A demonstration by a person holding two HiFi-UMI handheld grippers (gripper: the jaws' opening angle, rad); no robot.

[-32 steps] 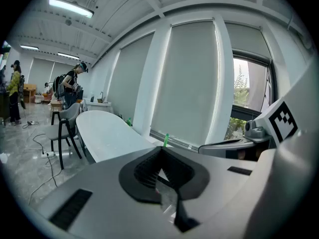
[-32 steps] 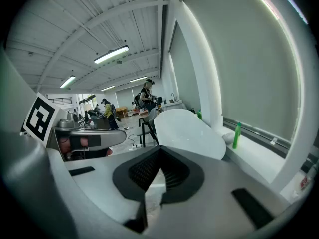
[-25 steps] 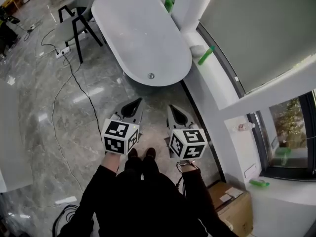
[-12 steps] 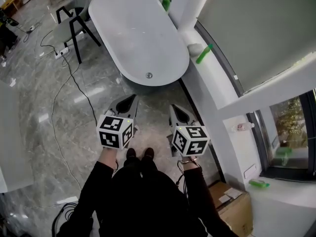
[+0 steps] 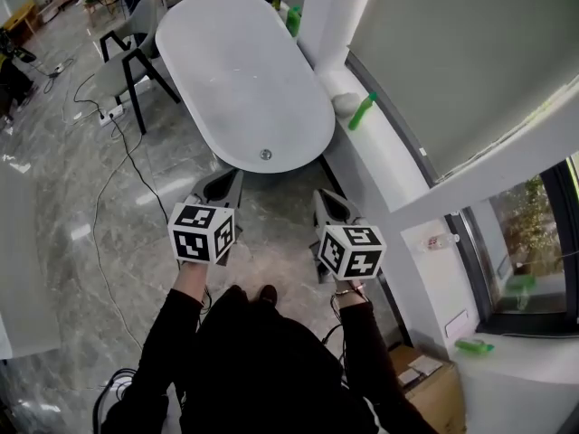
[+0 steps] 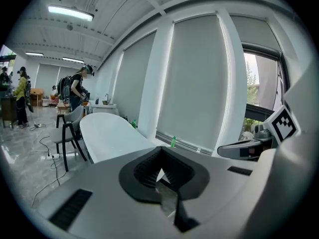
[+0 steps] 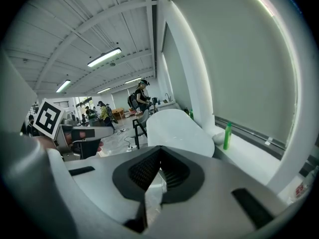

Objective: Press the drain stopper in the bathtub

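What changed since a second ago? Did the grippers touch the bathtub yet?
Not yet. The person stepped toward the bathtub, so the left gripper and right gripper have come closer to its near end. Nothing was grabbed or let go. Both grippers stay shut and empty, and the drain stopper is untouched.

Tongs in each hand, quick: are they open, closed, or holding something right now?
Left tongs: closed, tips together, holding nothing.
Right tongs: closed, tips together, holding nothing.
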